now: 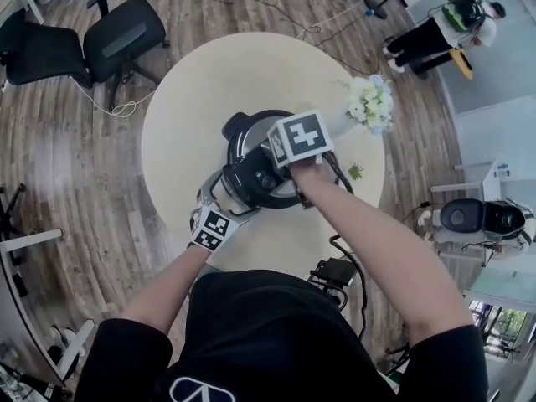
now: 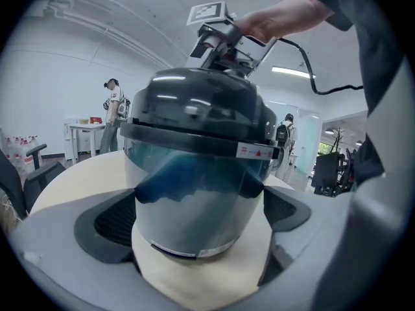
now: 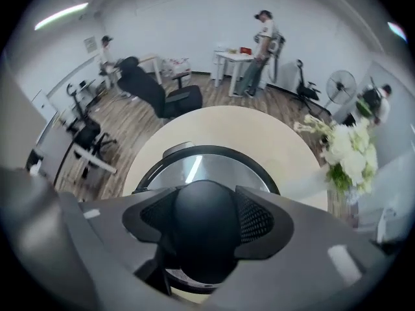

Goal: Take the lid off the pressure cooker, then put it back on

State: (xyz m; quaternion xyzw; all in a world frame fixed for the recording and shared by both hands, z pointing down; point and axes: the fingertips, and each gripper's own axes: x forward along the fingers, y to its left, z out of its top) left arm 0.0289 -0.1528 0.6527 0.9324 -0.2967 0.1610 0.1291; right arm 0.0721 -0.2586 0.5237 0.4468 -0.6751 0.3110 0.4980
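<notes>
The pressure cooker (image 1: 243,136) stands in the middle of a round beige table (image 1: 193,99). Its dark domed lid (image 2: 201,109) sits on the shiny steel body (image 2: 194,199). My right gripper (image 3: 204,229) points down from above, shut on the lid's black knob (image 3: 202,212), with one pad on each side. The lid's shiny top (image 3: 214,167) shows beyond the knob. My left gripper (image 2: 198,229) reaches in level from the near left, and its pads (image 2: 104,225) press the lower body from both sides. In the head view the right gripper (image 1: 272,178) is over the lid and the left gripper (image 1: 222,195) beside the body.
A vase of white flowers (image 1: 370,103) stands on the table to the right of the cooker. A black box with cables (image 1: 333,270) lies at the near edge. Office chairs (image 1: 126,36) stand beyond the table at the far left. People stand farther off.
</notes>
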